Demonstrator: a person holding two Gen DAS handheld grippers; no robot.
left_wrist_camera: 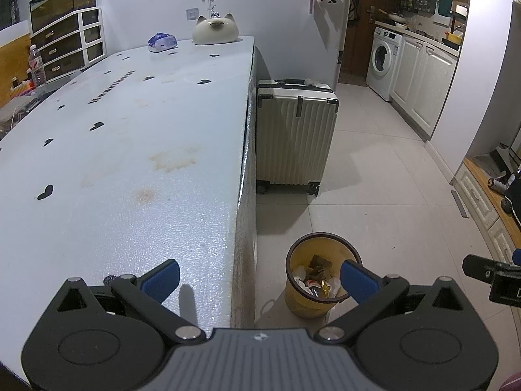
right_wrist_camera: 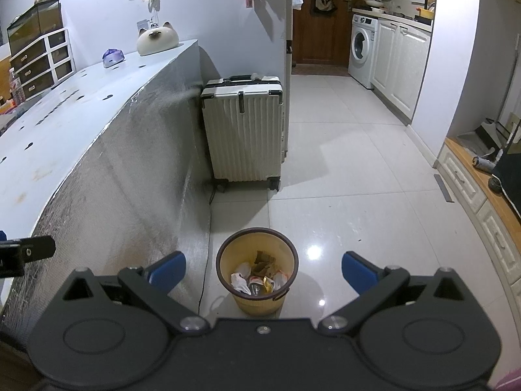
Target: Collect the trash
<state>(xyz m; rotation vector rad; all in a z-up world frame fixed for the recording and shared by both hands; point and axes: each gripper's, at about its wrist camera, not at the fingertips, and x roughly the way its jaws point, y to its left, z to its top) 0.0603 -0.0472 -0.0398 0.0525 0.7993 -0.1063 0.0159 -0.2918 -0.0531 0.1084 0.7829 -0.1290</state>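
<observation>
A yellow waste bin [left_wrist_camera: 306, 306] [right_wrist_camera: 257, 303] stands on the tiled floor beside the table's end. Inside it lies crumpled trash [left_wrist_camera: 317, 278] [right_wrist_camera: 260, 278]: white wrappers, brown scraps and something gold. My left gripper [left_wrist_camera: 260, 280] is open with nothing between its blue pads; it hovers over the table's near corner and its right pad overlaps the bin's rim in the left wrist view. My right gripper [right_wrist_camera: 263, 270] is open too and hangs above the bin, its blue pads on either side of it. Each gripper shows as a black part at the edge of the other's view.
A long pale table [left_wrist_camera: 130, 150] [right_wrist_camera: 49, 137] with silver side panels fills the left. At its far end sit a cat-shaped ceramic [left_wrist_camera: 214, 29] and a blue-white packet [left_wrist_camera: 162, 41]. A cream suitcase [left_wrist_camera: 294, 137] [right_wrist_camera: 244, 130] stands against the table. A washing machine [left_wrist_camera: 382, 60] and cabinets are far right.
</observation>
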